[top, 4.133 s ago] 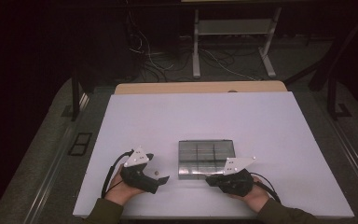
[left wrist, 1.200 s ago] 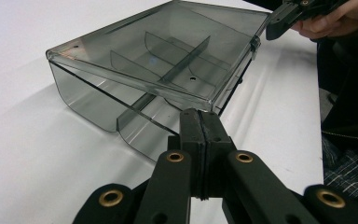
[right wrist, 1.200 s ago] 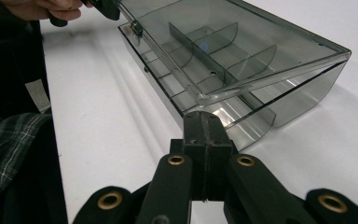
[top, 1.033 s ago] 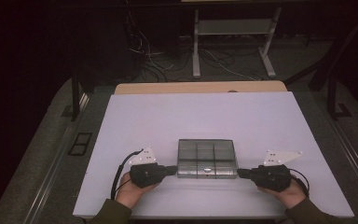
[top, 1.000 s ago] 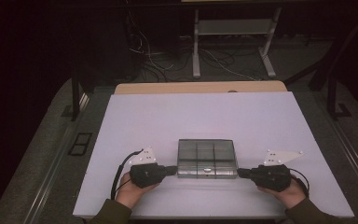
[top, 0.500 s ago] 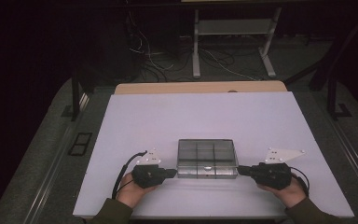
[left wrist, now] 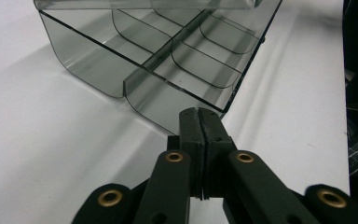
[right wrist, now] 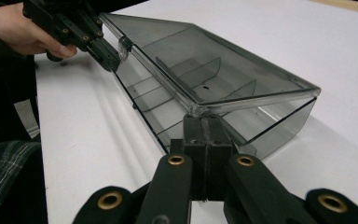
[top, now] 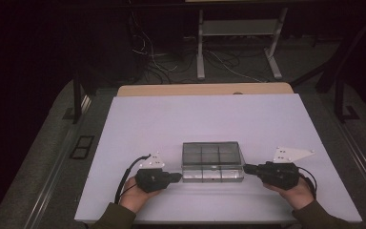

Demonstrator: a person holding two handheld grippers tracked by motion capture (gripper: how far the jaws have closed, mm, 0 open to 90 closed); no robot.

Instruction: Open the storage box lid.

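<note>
Right now a clear plastic box [top: 212, 161] with 6 compartments sits near the front edge of the white worktop [top: 171, 119], between the 2 grippers. The left gripper [top: 177, 177] has its jaws pressed together on nothing, its tip at the box's near left corner, by a small latch tab on the lid's front edge. The right gripper [top: 247, 168] is likewise closed and empty, its tip against the near right corner, just under the lid edge. In the right gripper view the lid [right wrist: 223, 65] stands slightly lifted from the base on that side, so the closed tips seem to serve as wedges rather than clamps: one braces or works the latch while the other pries the lid upward. Probably the lid is being opened. A slip could skid the light box across the smooth worktop.
</note>
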